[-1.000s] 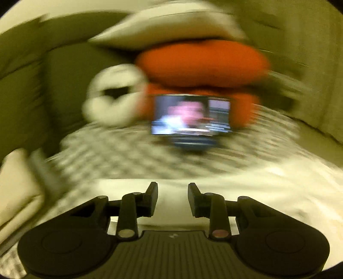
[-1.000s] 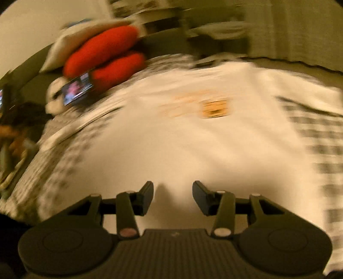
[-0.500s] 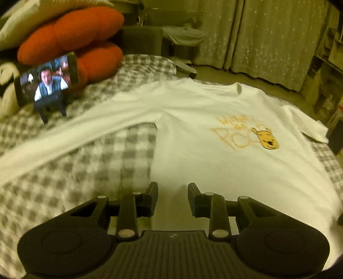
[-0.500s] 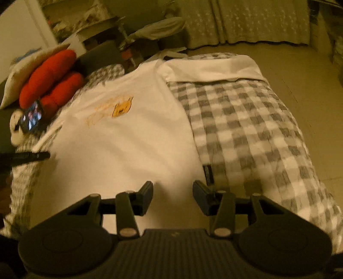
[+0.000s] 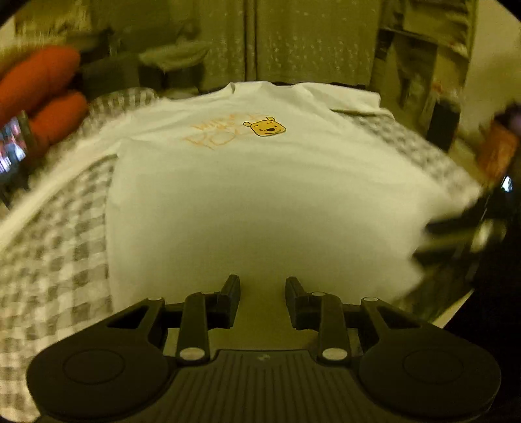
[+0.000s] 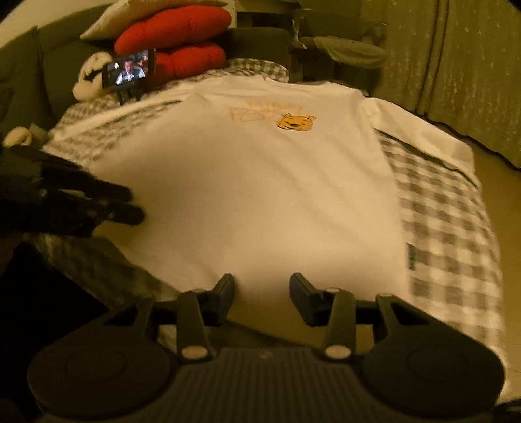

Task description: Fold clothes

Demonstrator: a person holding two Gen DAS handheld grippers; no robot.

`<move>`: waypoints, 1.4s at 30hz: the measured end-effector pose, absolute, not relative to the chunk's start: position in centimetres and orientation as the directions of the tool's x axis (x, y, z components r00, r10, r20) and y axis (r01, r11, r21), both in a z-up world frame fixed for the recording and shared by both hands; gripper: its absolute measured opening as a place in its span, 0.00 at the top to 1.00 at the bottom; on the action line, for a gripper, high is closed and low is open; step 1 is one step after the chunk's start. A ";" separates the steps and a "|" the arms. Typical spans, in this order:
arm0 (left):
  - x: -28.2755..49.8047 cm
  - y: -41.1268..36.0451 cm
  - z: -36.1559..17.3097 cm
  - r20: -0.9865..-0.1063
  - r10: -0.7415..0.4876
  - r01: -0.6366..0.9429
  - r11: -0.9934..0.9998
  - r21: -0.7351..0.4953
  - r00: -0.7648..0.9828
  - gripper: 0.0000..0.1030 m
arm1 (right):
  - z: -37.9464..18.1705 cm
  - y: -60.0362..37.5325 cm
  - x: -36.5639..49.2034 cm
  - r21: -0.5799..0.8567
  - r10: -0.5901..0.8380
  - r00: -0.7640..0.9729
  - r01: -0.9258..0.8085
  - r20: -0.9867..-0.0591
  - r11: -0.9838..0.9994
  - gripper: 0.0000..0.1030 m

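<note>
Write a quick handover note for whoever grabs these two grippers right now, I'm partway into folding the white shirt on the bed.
Left tongs: open, empty, near the hem of the white T-shirt.
Right tongs: open, empty, also near the hem, further toward the right side.
The T-shirt lies flat, print side up, on the checked bedspread, bear face print toward the collar, both sleeves spread out.
A phone on a stand sits by the red cushions, clear of the shirt.
Done: shirt laid out flat.
Left: every fold; nothing is gripped yet.
</note>
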State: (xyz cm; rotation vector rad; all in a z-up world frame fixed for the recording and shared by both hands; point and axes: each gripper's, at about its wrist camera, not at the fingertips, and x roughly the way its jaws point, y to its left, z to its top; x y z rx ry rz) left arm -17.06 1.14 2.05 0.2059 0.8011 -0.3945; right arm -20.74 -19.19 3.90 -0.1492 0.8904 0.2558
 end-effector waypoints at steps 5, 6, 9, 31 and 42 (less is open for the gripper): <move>-18.5 0.7 2.1 -0.715 -0.240 0.438 0.893 0.103 0.657 0.71 | 5.4 -23.5 -21.5 -0.035 0.037 0.634 -0.102 -0.772 0.994 0.60; -18.6 0.6 2.1 -0.716 -0.240 0.440 0.892 0.104 0.656 0.72 | 5.6 -24.5 -21.4 0.011 0.049 0.636 -0.063 -0.770 0.998 0.59; -18.6 0.5 2.0 -0.721 -0.244 0.452 0.885 0.107 0.649 0.72 | 5.1 -26.7 -21.3 0.097 0.063 0.616 0.022 -0.785 0.995 0.58; -15.4 5.1 5.5 -0.771 -0.330 0.331 0.929 -0.163 0.545 0.71 | 8.2 -30.4 -20.2 0.295 0.161 0.662 0.094 -0.732 0.951 0.59; -2.6 2.7 8.5 -0.722 -0.228 0.130 0.973 -0.189 0.653 0.68 | 5.8 -40.8 -2.3 0.458 0.099 0.660 0.397 -0.745 0.795 0.51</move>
